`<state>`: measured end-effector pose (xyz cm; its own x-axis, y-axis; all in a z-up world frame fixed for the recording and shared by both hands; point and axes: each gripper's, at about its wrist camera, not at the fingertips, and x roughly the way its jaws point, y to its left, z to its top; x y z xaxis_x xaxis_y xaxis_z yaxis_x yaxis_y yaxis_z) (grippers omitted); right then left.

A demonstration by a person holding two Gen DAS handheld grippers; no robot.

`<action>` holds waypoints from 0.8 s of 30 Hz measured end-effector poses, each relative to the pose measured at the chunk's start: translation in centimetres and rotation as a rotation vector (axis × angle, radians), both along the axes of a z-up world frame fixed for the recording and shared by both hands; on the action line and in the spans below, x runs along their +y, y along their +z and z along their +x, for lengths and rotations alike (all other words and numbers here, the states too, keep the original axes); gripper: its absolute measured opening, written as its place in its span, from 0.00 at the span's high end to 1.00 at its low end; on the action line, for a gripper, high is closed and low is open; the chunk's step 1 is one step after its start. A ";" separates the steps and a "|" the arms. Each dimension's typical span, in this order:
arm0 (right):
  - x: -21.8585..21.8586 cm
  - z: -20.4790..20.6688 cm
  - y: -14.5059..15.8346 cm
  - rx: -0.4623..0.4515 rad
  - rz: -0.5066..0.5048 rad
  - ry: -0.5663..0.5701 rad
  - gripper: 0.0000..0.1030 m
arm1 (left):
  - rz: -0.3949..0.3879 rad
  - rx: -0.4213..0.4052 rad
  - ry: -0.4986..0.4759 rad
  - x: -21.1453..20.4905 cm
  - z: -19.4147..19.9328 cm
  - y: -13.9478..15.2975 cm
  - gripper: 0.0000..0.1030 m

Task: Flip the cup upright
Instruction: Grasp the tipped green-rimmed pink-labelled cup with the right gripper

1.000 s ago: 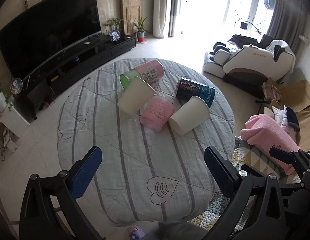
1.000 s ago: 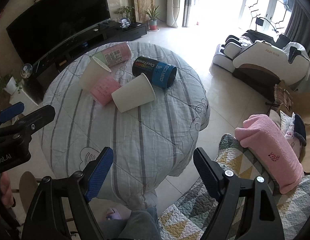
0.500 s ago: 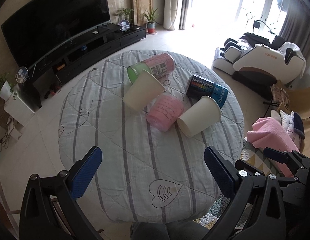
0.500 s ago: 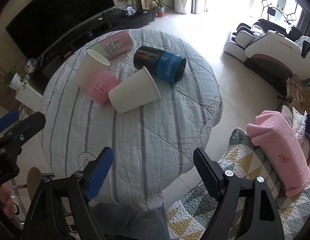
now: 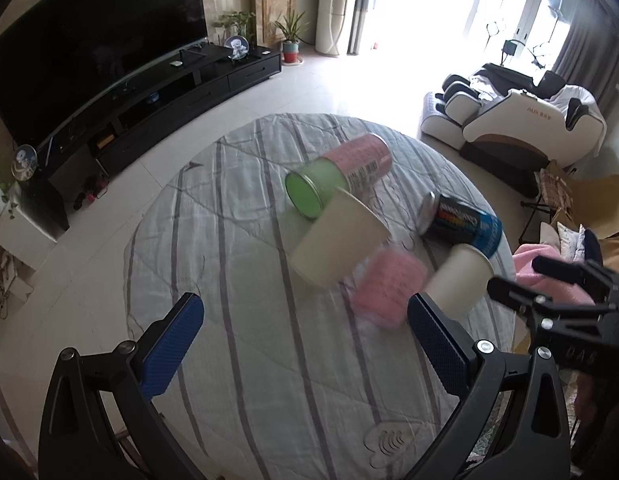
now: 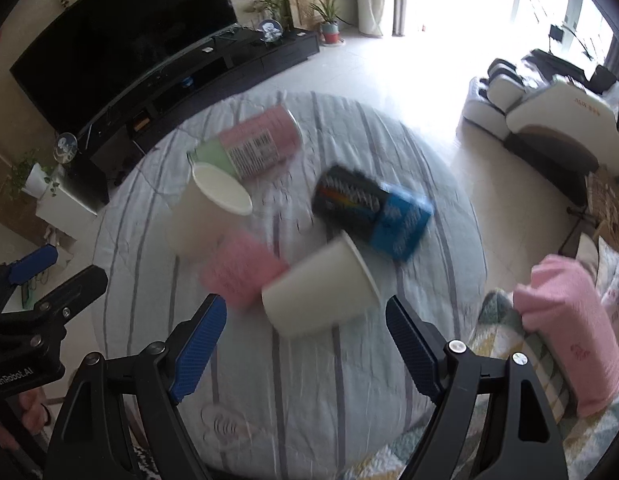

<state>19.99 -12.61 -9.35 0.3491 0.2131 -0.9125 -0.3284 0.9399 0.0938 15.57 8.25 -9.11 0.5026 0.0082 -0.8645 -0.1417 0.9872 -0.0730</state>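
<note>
Five containers lie on their sides on the round table draped in a grey striped quilt (image 6: 309, 380), all ahead of the two claws. From the left gripper (image 5: 305, 338), jaws spread wide and holding nothing, the green-lidded pink canister (image 5: 341, 172) sits farthest ahead, with the near cream paper cup (image 5: 339, 242) touching it just in front. The translucent pink plastic cup (image 5: 389, 286) lies just ahead of its right finger. Farther right, the second cream paper cup (image 6: 321, 290) lies tipped over directly ahead of the right gripper (image 6: 305, 338), between its wide-open, empty jaws. Just beyond that cup rests the black-and-blue cylindrical can (image 6: 375, 212). Blur softens all of these.
</note>
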 end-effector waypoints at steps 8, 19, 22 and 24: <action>6.4 8.3 1.6 -0.125 -0.098 0.356 0.19 | -0.059 0.044 0.052 4.5 4.6 -0.5 0.00; 15.8 12.7 -2.5 -0.144 -0.342 1.179 0.19 | -0.152 0.169 0.376 7.0 5.4 -2.7 0.00; 16.7 12.8 -4.0 -0.148 -0.386 1.383 0.19 | -0.153 0.182 0.489 6.5 4.8 -3.0 0.00; 17.2 12.8 -5.1 -0.120 -0.407 1.518 0.19 | -0.176 0.189 0.575 5.9 4.2 -3.4 0.00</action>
